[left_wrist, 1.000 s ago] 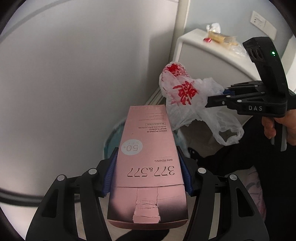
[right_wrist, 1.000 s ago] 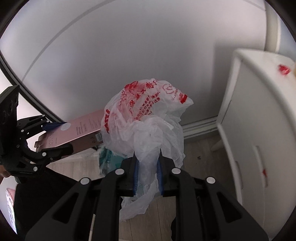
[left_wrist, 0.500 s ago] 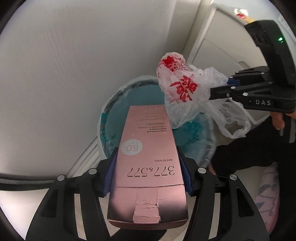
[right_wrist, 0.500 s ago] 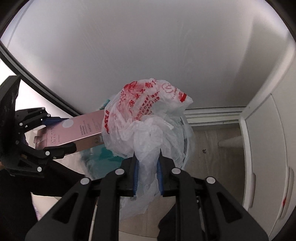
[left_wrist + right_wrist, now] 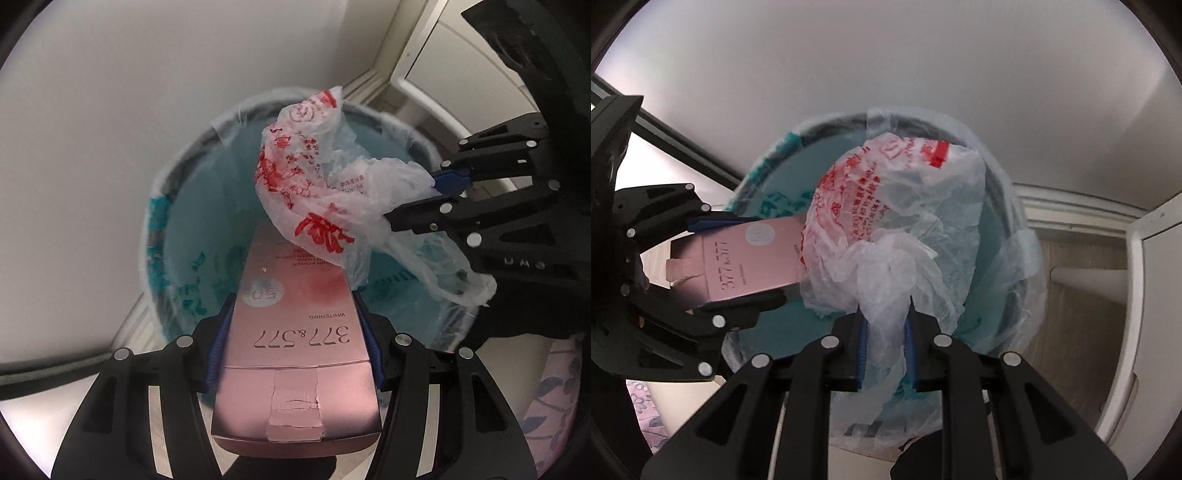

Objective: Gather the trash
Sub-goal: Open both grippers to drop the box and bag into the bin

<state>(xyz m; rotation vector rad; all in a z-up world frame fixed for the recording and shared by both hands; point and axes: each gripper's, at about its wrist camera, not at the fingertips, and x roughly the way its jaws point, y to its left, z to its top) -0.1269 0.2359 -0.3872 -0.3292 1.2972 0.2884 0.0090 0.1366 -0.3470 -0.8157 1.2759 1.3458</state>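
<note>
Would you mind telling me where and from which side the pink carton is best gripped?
Grip the pink carton across its two narrow long sides near the flap end, approaching end-on along its length. Those sides are flat and parallel, so the pads sit flush, as the left hand-held gripper shows, and the far end stays free to point into the lined bin.

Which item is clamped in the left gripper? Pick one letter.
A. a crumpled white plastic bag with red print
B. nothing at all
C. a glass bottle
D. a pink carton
D: the left gripper has its blue pads pressed against both sides of the pink carton, above the lined bin; the plastic bag is in the right gripper.
</note>
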